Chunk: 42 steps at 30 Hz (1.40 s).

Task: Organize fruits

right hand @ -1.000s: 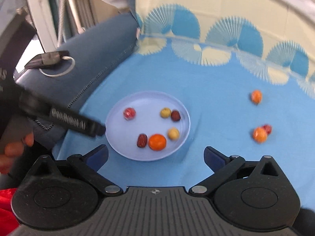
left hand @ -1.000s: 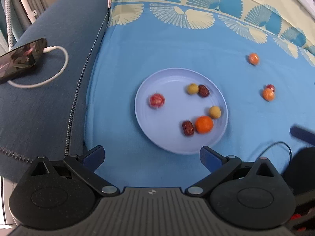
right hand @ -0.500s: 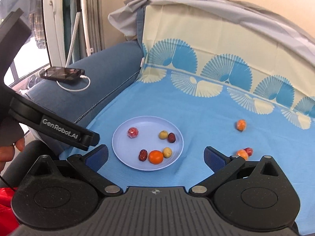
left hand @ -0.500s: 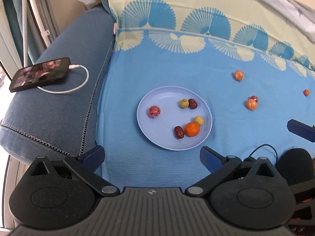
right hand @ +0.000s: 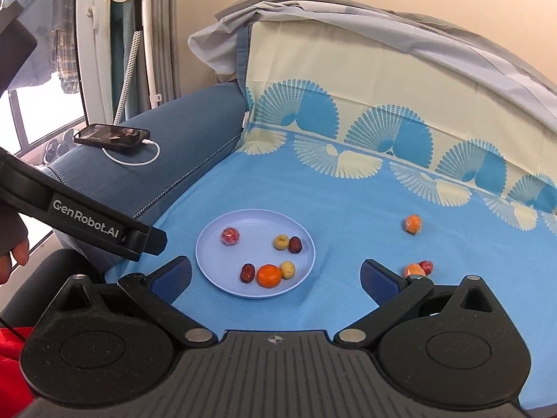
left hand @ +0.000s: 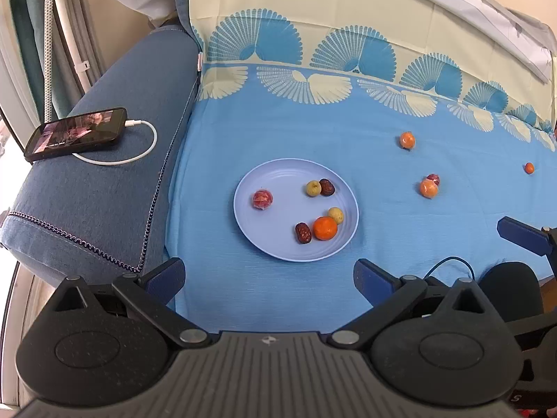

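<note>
A pale blue plate (left hand: pixel 264 244) (right hand: pixel 209 254) lies on the blue cloth and holds several small fruits: a red one (left hand: pixel 263 199), two yellow ones, two dark dates and an orange (left hand: pixel 324 228) (right hand: pixel 269 275). Loose on the cloth to the right lie an orange (left hand: pixel 407 139) (right hand: pixel 413 223), an orange touching a red fruit (left hand: pixel 428 188) (right hand: pixel 414 270), and a tiny orange (left hand: pixel 529 168) far right. My left gripper (left hand: pixel 268 277) is open, empty, and held back from the plate's near rim. My right gripper (right hand: pixel 275 277) is open and empty too, above the plate's near edge.
A phone (left hand: pixel 75 133) (right hand: pixel 112 136) on a white charging cable rests on the dark blue sofa arm (left hand: pixel 104 188) at the left. The cloth-draped backrest (right hand: pixel 365 80) rises behind. A person's hand (right hand: pixel 14 254) holds the left gripper's handle at the left edge.
Both grippers have pulled back and risen, so the plate and fruits look smaller and more of the sofa shows. Both stayed open and empty; the fruits have not moved.
</note>
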Each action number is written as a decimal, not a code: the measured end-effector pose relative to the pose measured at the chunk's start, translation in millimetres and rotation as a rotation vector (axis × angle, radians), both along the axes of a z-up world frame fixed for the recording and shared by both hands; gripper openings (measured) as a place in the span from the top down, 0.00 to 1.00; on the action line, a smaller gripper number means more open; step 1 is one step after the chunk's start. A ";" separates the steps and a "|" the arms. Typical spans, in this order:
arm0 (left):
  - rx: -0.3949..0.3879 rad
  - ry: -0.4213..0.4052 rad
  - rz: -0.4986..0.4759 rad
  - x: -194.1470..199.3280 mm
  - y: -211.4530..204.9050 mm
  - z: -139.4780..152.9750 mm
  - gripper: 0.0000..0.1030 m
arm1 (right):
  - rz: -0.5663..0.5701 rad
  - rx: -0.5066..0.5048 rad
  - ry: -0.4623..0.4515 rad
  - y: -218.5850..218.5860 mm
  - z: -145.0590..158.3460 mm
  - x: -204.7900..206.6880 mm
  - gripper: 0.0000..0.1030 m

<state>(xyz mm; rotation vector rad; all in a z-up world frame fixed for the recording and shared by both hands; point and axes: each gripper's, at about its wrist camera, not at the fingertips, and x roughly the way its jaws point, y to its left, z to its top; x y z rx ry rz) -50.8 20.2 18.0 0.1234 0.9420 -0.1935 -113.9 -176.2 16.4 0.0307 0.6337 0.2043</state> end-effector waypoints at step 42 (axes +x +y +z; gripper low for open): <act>0.020 0.039 -0.031 10.6 -11.7 -11.6 0.00 | -0.032 0.032 0.067 -6.8 -10.0 9.2 0.01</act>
